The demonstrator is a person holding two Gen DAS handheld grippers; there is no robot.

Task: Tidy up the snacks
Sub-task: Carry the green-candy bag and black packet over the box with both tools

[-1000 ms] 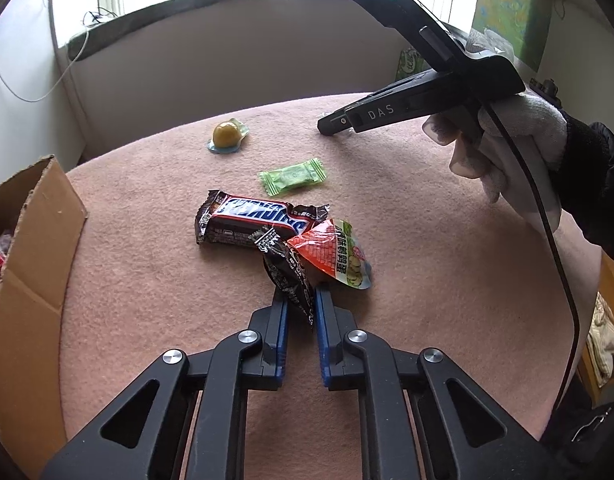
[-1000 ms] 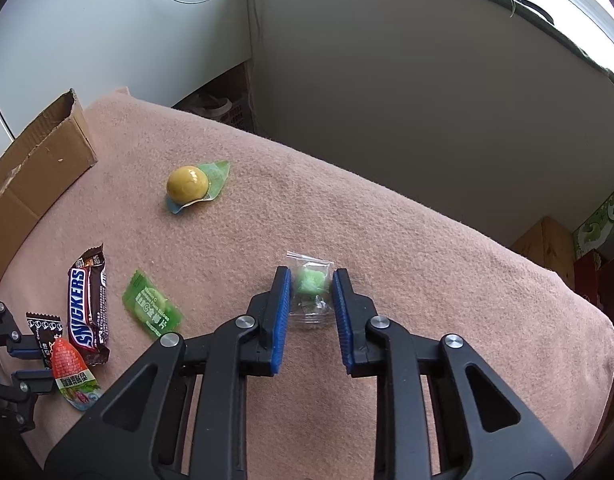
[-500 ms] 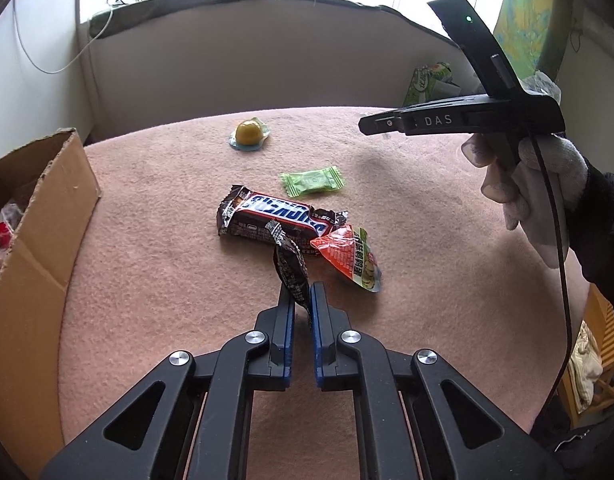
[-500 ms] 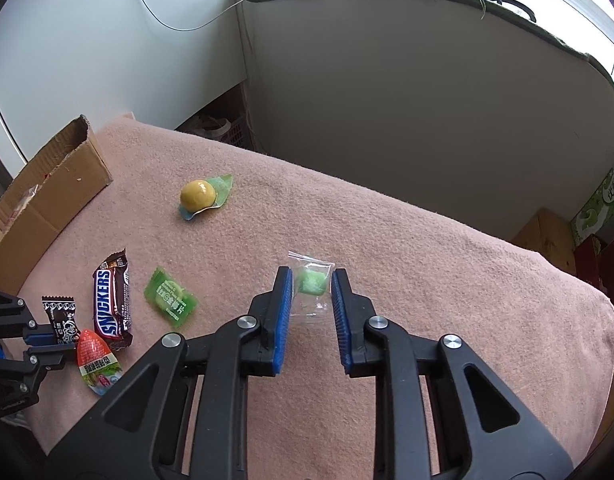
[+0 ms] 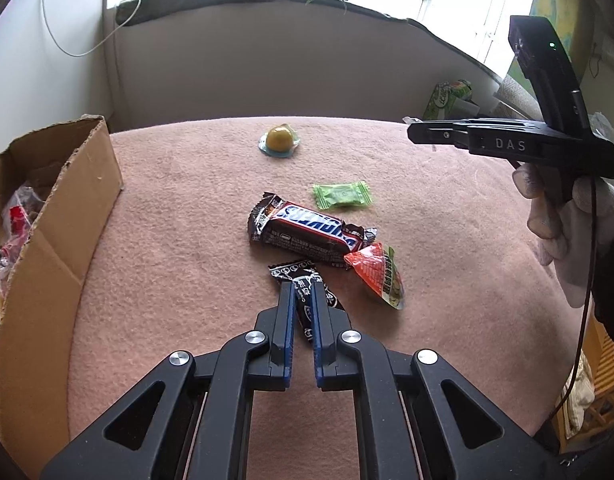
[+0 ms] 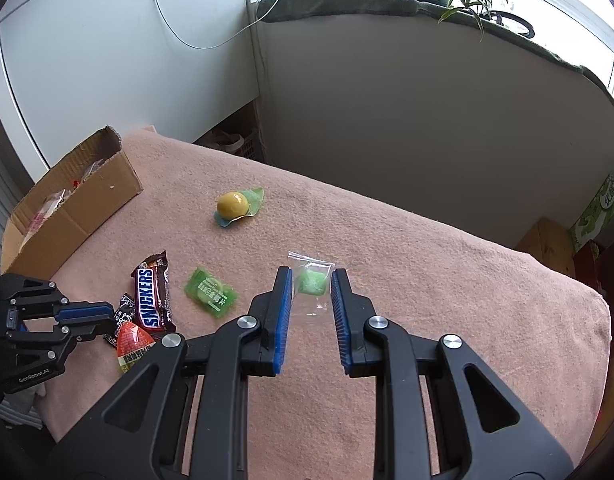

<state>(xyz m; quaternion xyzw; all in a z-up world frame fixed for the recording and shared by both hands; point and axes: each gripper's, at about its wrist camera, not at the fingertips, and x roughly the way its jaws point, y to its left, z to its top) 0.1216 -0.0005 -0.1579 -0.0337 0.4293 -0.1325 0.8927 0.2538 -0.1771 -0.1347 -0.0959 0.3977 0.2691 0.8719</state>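
My left gripper [image 5: 301, 296] sits low over the surface, pointing forward, blue pads [image 5: 287, 320] nearly together and pinching something thin and dark between them. From the right wrist view it [image 6: 107, 320] comes in from the left edge, fingers level. My right gripper [image 6: 311, 292] is raised and tilted down, blue-lined jaws parted with a clear gap, pads not visibly pressing anything. In the left wrist view it [image 5: 413, 134] is held roughly horizontal, up high at right, by my gloved right hand [image 5: 563, 216] wrapped round the grip.
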